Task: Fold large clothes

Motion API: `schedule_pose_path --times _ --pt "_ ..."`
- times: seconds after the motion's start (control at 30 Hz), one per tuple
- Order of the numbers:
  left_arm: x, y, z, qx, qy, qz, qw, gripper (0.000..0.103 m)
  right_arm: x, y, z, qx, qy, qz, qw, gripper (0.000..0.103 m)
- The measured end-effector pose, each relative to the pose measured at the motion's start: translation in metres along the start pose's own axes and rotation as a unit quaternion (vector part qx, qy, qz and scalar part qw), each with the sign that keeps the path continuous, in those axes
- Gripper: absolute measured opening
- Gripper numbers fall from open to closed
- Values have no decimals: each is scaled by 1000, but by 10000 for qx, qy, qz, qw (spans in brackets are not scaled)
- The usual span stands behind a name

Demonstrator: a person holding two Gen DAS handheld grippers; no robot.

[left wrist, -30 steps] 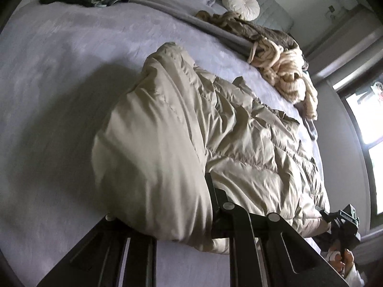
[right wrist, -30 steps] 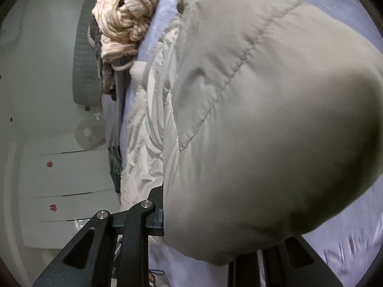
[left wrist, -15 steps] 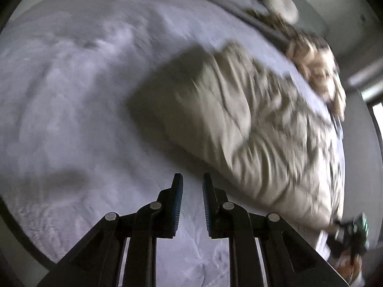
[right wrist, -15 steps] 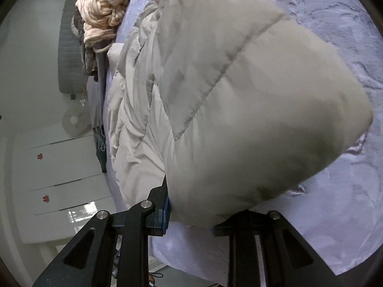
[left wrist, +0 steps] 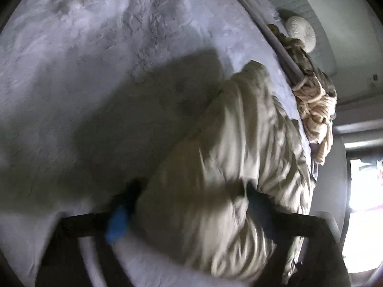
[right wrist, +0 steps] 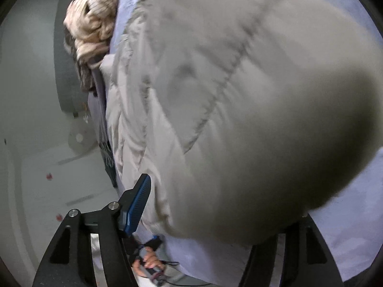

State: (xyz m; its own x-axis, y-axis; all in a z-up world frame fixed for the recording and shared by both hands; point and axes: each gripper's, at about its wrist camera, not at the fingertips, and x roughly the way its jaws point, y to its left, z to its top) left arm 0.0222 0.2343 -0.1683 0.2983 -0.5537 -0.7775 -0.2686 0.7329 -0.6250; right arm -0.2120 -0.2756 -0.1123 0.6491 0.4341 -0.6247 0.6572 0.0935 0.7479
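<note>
A: Where's the puffy beige jacket?
B: On the bed, between both claws. Left claw and right claw are opening, pads apart.
A: Nearby?
B: Knit pile at two o'clock; round cushion beyond.

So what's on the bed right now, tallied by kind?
Beige puffer jacket: 1
Heap of unfolded clothes: 1 (pieces can't be counted)
Round white cushion: 1
Grippers at the jacket: 2, left gripper, right gripper, jaws opening, jacket between them
Total: 5
</note>
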Motion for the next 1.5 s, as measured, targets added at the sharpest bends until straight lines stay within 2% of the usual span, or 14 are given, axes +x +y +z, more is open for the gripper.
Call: schedule_pose_path --times 0.07,0.13,0.2,0.37,0.57,0.6,0.7,0.87,1.0,1.13,1.37,1.4,1.43,1.5 --pt "1 -4 3 14 -58 56 10000 23 4 -2 1 117 -102 -144 9998 45" --pt "-10 -19 -2 429 -208 166 9987 16 4 3 3 4 -82 -262 9996 30" --pt "-25 -29 -12 818 -266 316 9958 14 0 19 5 -500 -6 -572 9971 25" --pt "-29 -22 -53 1111 32 618 9919 14 -15 21 18 -961 93 -1056 9897 25" --pt "-13 -14 -50 825 61 852 9929 16 -20 10 31 -961 18 -1171 9885 44" --pt "-19 -16 -47 871 -15 993 9912 18 -25 10 31 -933 -51 -1206 9883 46" --pt "-37 -23 -44 1062 -317 1664 9798 46 -47 9 35 -777 -258 -1352 9874 49" --pt "-67 -37 -42 1250 -439 2036 9700 49 -71 17 30 -833 -544 -1843 9778 54" --pt "-85 -53 -58 1597 -391 2131 9631 49 -88 27 21 -1023 -664 -2094 9702 57" --pt "-97 -77 -87 2006 -387 2103 9561 71 -101 40 9 -1474 -653 -2119 9639 66" --pt "-106 -110 -124 2302 -288 1956 9528 71 -92 76 -17 -2249 -344 -1998 9531 70" --pt "-107 -113 -128 2333 -287 1954 9521 77 -92 77 -20 -2309 -301 -1976 9522 70" --pt "-108 -115 -130 2348 -294 1964 9515 99 -89 79 -24 -2346 -271 -1971 9515 70" --pt "-113 -121 -137 2437 -405 1971 9487 103 -85 84 -29 -2454 -174 -1964 9492 72"
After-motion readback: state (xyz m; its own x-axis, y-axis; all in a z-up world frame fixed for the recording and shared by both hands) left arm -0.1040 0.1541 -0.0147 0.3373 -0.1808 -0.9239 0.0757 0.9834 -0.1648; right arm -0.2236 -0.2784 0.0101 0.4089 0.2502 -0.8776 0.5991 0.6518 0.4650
